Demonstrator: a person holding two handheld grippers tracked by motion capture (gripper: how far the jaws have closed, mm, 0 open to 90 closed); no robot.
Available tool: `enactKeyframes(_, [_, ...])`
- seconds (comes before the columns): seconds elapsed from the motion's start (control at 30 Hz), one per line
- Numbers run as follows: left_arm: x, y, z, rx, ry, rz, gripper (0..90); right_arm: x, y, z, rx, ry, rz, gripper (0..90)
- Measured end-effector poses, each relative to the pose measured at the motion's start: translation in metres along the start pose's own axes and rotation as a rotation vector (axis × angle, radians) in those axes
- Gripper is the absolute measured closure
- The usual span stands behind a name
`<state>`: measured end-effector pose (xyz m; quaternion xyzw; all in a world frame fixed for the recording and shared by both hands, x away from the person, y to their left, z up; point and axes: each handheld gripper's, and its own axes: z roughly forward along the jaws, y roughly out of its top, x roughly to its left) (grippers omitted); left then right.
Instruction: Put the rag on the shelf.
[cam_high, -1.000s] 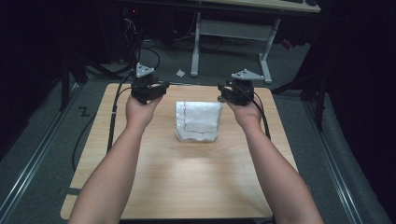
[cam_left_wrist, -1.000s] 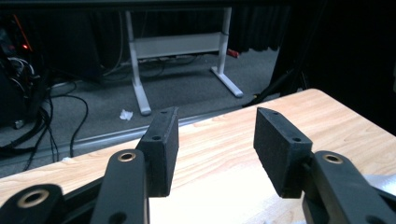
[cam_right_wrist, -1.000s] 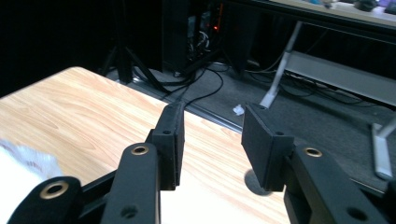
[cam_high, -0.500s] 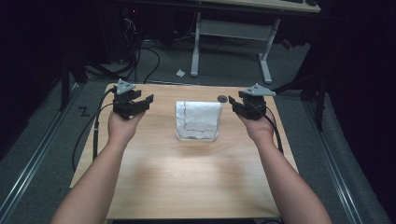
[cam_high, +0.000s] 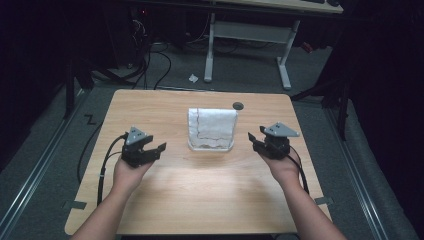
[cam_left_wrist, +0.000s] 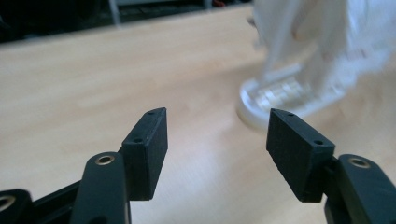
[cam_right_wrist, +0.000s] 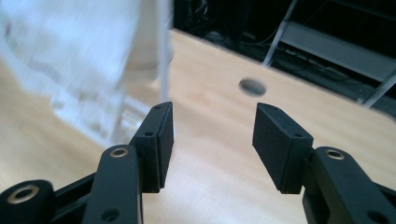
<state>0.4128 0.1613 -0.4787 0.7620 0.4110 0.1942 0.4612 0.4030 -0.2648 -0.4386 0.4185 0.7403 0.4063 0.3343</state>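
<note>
My left tool (cam_high: 159, 148) hovers over the counter (cam_high: 200, 200) near its left edge, jaws spread apart with nothing between them. My right tool (cam_high: 251, 139) sits near the right edge, also spread wide and empty. Between the two, toward the far edge and roughly centred, stands the white container (cam_high: 212, 129), well apart from both tools. In the left gripper view the white container (cam_left_wrist: 308, 70) shows blurred beyond my right-hand jaw; in the right gripper view it (cam_right_wrist: 84, 60) looms blurred past my left-hand jaw. A small dark round hole (cam_high: 238, 105) marks the counter just beyond the container, near the far edge.
</note>
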Motion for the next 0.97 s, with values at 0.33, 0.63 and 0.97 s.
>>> enactKeyframes(0.33, [-0.038,-0.059,-0.017,0.092,-0.151,-0.006,41.1,0.067,-0.061,-0.006,0.126,0.134,-0.025,45.1])
enactKeyframes(0.63, [-0.083,-0.076,-0.026,0.131,-0.194,0.139,42.1,0.113,-0.088,-0.035,0.076,0.084,-0.087,48.5])
enactKeyframes(0.97, [-0.072,-0.079,-0.015,0.147,-0.218,0.040,40.9,0.097,-0.098,-0.024,0.149,0.112,-0.045,47.7])
